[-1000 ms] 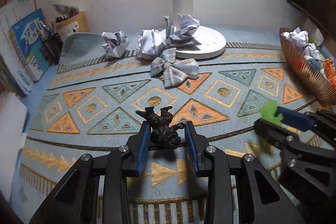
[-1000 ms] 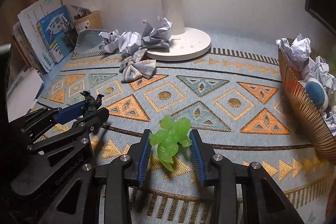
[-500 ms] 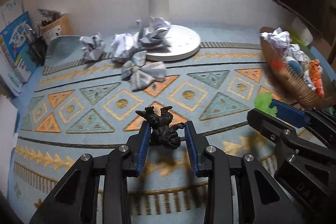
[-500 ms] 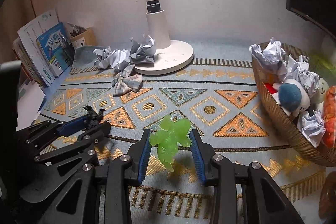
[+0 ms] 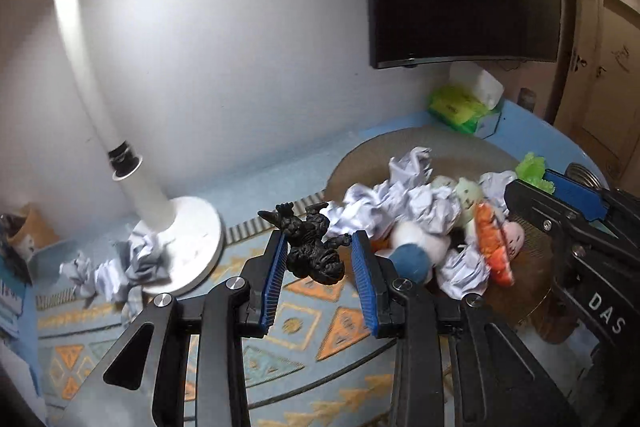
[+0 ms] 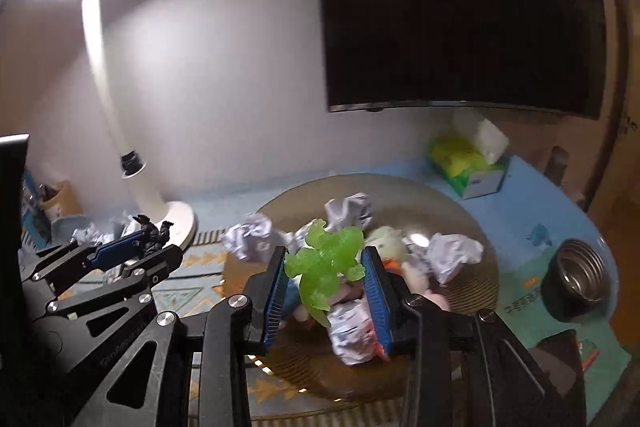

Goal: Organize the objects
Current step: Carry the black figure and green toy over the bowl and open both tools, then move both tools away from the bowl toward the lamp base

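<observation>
left tongs (image 5: 318,249): clamped tight on black figurine (image 5: 310,247), held clear of the tabletop (image 5: 256,183).
right tongs (image 6: 325,269): pinched on green figurine (image 6: 326,267), also in the air.
change: a second ago both toys hung low over the patterned mat (image 5: 308,315); now I've lifted and swung both right, to the basket (image 6: 472,227).
basket: right side, already full of crumpled paper (image 6: 452,251) and soft toys.
position: green toy over basket middle; black toy at its near-left edge.
left behind: paper balls (image 5: 120,267) by lamp base (image 5: 192,243), far left.
meaning: carry nearly done, I judge; release into basket next.
</observation>
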Motion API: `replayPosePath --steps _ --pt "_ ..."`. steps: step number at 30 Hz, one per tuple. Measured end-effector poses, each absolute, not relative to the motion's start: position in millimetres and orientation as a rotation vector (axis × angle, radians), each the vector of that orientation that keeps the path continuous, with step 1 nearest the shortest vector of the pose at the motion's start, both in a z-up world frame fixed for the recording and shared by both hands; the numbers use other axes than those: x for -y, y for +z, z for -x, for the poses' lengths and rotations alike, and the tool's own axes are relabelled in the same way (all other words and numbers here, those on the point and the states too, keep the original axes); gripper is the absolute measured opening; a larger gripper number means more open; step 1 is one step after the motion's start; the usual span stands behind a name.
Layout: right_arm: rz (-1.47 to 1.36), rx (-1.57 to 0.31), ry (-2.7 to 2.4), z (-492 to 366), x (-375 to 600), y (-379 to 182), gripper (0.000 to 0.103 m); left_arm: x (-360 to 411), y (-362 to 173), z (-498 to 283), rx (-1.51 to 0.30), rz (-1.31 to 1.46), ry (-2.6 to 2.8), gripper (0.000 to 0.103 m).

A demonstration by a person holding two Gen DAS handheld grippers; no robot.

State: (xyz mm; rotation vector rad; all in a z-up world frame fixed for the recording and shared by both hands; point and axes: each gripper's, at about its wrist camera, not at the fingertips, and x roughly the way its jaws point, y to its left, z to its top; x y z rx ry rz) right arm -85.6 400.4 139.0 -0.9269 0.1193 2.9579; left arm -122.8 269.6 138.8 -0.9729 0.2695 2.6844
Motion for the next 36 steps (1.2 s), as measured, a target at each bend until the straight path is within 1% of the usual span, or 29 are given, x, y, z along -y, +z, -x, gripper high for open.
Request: replayPosePath --steps 2,7,16,17,18,19,21,24,29,32,36 --pt "0.918 -0.170 2.910 93 -422 143 0.036 -289 140 130 -0.283 0.958 2.655 0.030" --pt "0.926 -0.231 2.824 109 -458 143 0.036 -322 135 143 -0.302 0.958 2.599 0.030" --pt "1.015 -0.323 2.753 128 -480 125 0.036 -339 119 155 -0.330 0.992 2.579 0.032" --pt "1.028 -0.336 2.750 129 -480 122 0.036 -339 119 155 -0.327 0.991 2.576 0.035" --pt "1.036 -0.350 2.748 130 -482 120 0.037 -339 119 155 -0.320 0.993 2.575 0.046" --pt "1.041 -0.358 2.745 130 -482 119 0.039 -338 120 155 -0.311 0.991 2.578 0.049" --pt "1.045 -0.360 2.741 129 -482 117 0.044 -337 123 154 -0.309 0.979 2.584 0.068" --pt "1.033 -0.371 2.757 125 -481 119 0.046 -336 126 150 -0.317 0.948 2.591 0.070" --pt "1.016 -0.360 2.787 117 -472 125 0.047 -328 135 140 -0.305 0.928 2.602 0.070" --pt "1.003 -0.354 2.821 111 -462 133 0.047 -315 145 130 -0.298 0.905 2.624 0.070" --pt "0.988 -0.350 2.878 100 -443 143 0.050 -292 157 116 -0.269 0.897 2.662 0.070"
